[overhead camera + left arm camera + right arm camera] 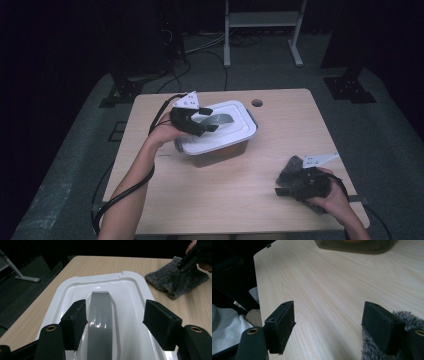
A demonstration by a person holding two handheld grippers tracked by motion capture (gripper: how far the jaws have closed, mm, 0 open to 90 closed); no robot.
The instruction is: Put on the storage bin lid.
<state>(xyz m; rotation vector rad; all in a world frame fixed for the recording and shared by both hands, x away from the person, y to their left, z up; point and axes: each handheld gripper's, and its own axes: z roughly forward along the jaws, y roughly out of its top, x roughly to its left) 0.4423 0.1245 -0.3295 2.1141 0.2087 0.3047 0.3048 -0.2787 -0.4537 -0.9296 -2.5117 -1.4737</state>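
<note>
A clear plastic box [220, 150] with a white lid [235, 127] and a grey handle [222, 119] stands in the middle of the table. My left gripper [209, 120] hovers open over the lid's left end. In the left gripper view its jaws [116, 315] stand wide on either side of the grey handle [100, 322], apart from it. My right gripper [282, 185] sits open near the table's front right, over a dark grey woolly cloth [292, 167]. In the right gripper view the cloth [372, 350] lies under the right-hand jaw, and nothing is between the jaws [329, 315].
The wooden table [230, 200] has a round cable hole [257, 103] at the back. Something orange shows inside the box [357, 246]. Cables trail from both grippers. A white frame [262, 30] stands on the floor beyond the table.
</note>
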